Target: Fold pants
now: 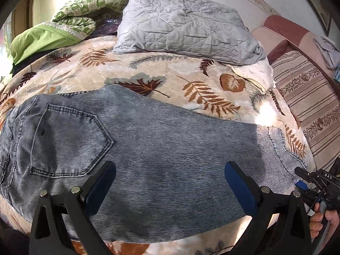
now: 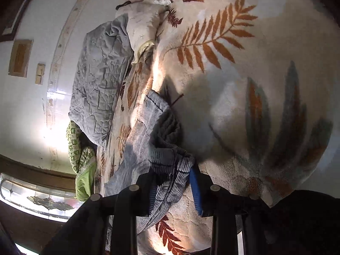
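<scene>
Grey-blue denim pants [image 1: 159, 131] lie flat across the leaf-patterned blanket [image 1: 170, 70], with the back pocket [image 1: 70, 140] at the left and the leg hem at the right. My left gripper [image 1: 170, 170] hovers over the middle of the pants, open wide, with nothing between its blue pads. My right gripper [image 1: 303, 175] is at the hem corner on the far right, held by a hand [image 1: 318, 221]. In the right wrist view the right gripper [image 2: 173, 182] has a bunched fold of the pants [image 2: 167, 165] pinched between its blue pads.
A grey quilted pillow [image 1: 182, 21] lies at the back of the bed, with green cloths [image 1: 42, 38] to its left. A striped sofa cushion [image 1: 308, 97] borders the bed on the right. The blanket [image 2: 244, 74] spreads beyond the hem.
</scene>
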{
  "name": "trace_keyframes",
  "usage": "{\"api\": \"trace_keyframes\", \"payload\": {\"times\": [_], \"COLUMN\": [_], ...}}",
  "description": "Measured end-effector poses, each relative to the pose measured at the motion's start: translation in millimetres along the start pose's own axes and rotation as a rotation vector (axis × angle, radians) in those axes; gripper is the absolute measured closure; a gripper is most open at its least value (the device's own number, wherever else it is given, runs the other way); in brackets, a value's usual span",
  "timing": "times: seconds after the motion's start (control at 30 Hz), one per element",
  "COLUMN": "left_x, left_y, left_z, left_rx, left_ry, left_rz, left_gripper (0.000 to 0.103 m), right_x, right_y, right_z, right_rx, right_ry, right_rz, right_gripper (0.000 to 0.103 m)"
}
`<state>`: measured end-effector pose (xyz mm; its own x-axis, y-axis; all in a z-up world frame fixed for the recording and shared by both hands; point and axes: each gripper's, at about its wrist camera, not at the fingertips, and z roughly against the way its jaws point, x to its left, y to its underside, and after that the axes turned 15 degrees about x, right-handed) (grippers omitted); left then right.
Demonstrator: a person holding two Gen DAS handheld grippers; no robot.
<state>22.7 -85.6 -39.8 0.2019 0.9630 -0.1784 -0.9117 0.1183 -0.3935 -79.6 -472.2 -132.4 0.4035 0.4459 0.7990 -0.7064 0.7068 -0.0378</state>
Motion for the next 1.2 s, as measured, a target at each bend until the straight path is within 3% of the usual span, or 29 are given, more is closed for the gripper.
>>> {"api": "trace_keyframes", "payload": {"times": [0.07,0.1,0.13,0.2,0.27,0.33,0.37,0.4,0.47,0.5,0.57,0.63,0.67,0.87,0.97,1.03,1.1,1.2], "left_x": [-19.1,-27.4,-34.9,-48.3,-57.7,-68.4,-70.0,-69.4,-66.4,-65.1,-63.3,-60.6,-59.9,-59.2,-50.3,-32.6,-3.6,50.4], "left_y": [-6.0,-8.1,-9.7,-10.4,-5.8,-0.4,-1.2,-2.9,-5.1,-4.5,-4.8,-4.0,0.0,-1.9,-6.7,-7.3,-8.4,-2.4], "left_z": [-10.4,-17.2,-25.8,-49.2,-78.3,-72.9,-69.4,-63.2,-43.6,-36.2,-42.1,-83.5,-82.1,-80.9,-73.8,-55.2,-25.8,23.8], "left_rx": [0.016,0.029,0.049,0.105,0.19,0.129,0.146,0.148,0.076,0.039,0.046,0.221,0.152,0.177,0.186,0.163,0.099,-0.017], "left_ry": [-0.003,-0.005,-0.005,-0.042,-0.142,-0.195,-0.172,-0.134,-0.108,-0.117,-0.15,-0.206,-0.207,-0.209,-0.135,-0.016,0.066,0.082], "left_rz": [-0.025,-0.034,-0.041,-0.069,-0.115,-0.177,-0.184,-0.176,-0.152,-0.148,-0.154,-0.195,-0.207,-0.208,-0.186,-0.125,-0.038,0.091], "left_gripper": [0.001,0.001,0.001,0.001,0.001,0.0,0.0,0.0,0.0,0.0,0.0,0.0,0.0,0.0,0.002,0.011,0.011,0.011], "right_x": [1.7,-0.5,-4.4,-11.5,-13.0,-14.6,-14.6,-13.6,-12.4,-14.1,-10.7,-1.7,5.5,87.2,138.0,169.8,201.5,240.0], "right_y": [-0.6,-0.8,-0.7,2.4,3.6,2.7,1.9,1.0,-0.7,-1.6,-1.4,-0.2,0.5,13.6,27.9,45.2,68.2,108.6], "right_z": [-1.2,-2.1,-2.5,1.3,2.1,-0.4,-1.5,-2.4,-2.9,-4.4,-5.2,-3.8,-1.7,16.8,17.6,14.3,6.4,-15.8], "right_rx": [0.015,0.025,0.036,0.023,0.016,0.023,0.025,0.029,0.023,0.031,0.034,0.022,0.011,-0.084,-0.122,-0.132,-0.139,-0.119], "right_ry": [0.041,0.054,0.057,-0.01,-0.01,-0.017,-0.018,-0.013,0.029,0.032,0.062,0.102,0.122,0.251,0.274,0.27,0.269,0.253], "right_rz": [0.018,0.009,-0.001,-0.011,-0.014,-0.014,-0.014,-0.009,-0.005,-0.012,0.011,0.044,0.071,0.321,0.452,0.535,0.631,0.773], "right_gripper": [0.07,0.064,0.045,0.034,0.034,0.034,0.034,0.036,0.064,0.069,0.071,0.073,0.073,0.084,0.085,0.085,0.085,0.085]}}
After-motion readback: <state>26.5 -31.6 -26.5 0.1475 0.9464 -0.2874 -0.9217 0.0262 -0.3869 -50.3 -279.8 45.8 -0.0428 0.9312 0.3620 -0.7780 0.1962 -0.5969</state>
